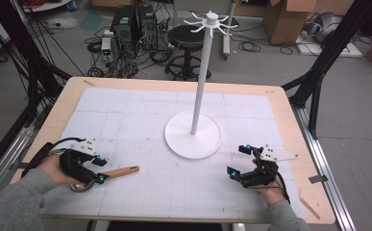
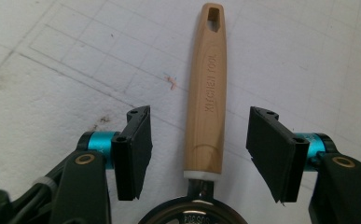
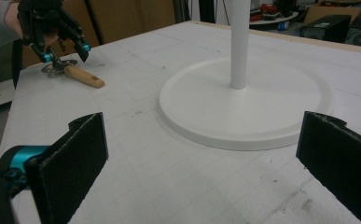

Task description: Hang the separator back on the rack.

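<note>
A kitchen tool with a wooden handle (image 1: 122,171) and a round metal head (image 1: 80,186) lies flat on the white gridded mat at the front left. My left gripper (image 1: 100,170) straddles the handle (image 2: 208,93) close to the metal head. Its pads (image 2: 136,149) stand a gap away from the wood on both sides, so it is open. Front right, my right gripper (image 1: 236,160) hovers low over the mat with its jaws wide open and nothing between them (image 3: 201,168). From there the left gripper (image 3: 66,52) shows over the tool (image 3: 85,77).
A white stand with a round base (image 1: 193,139), a tall pole (image 1: 200,82) and hooks at its top rises from the middle of the mat. The wooden table edge (image 1: 289,120) frames the mat. Black frame legs, a stool and cables stand beyond the table.
</note>
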A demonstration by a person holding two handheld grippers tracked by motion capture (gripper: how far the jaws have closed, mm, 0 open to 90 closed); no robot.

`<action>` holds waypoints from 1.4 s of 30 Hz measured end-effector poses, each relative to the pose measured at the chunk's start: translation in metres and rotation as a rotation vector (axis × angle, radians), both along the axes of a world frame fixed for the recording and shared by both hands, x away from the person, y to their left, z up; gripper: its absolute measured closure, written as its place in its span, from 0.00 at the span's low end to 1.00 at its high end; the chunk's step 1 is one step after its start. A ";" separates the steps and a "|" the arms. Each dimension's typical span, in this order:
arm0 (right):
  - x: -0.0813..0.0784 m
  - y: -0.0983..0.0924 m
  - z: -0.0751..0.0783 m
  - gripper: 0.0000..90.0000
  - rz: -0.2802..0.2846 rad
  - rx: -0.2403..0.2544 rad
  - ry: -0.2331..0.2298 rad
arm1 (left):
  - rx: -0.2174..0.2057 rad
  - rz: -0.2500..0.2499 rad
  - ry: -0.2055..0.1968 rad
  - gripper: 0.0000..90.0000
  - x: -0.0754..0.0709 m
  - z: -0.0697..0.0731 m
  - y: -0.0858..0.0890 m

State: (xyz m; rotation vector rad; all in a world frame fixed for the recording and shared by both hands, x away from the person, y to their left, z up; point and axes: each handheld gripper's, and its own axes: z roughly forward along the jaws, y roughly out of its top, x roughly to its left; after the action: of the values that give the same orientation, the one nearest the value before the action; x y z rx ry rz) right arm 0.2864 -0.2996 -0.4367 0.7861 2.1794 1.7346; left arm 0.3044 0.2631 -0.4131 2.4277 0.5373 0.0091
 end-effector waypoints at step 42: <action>0.000 0.001 -0.001 0.01 0.009 -0.002 0.016 | 0.217 -0.122 0.006 0.69 0.002 -0.003 -0.016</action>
State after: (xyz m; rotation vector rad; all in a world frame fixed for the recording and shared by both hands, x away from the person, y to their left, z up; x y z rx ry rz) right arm 0.2865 -0.2983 -0.4376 0.7933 2.1980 1.7365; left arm 0.3066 0.2471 -0.4159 2.6697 0.4073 0.0092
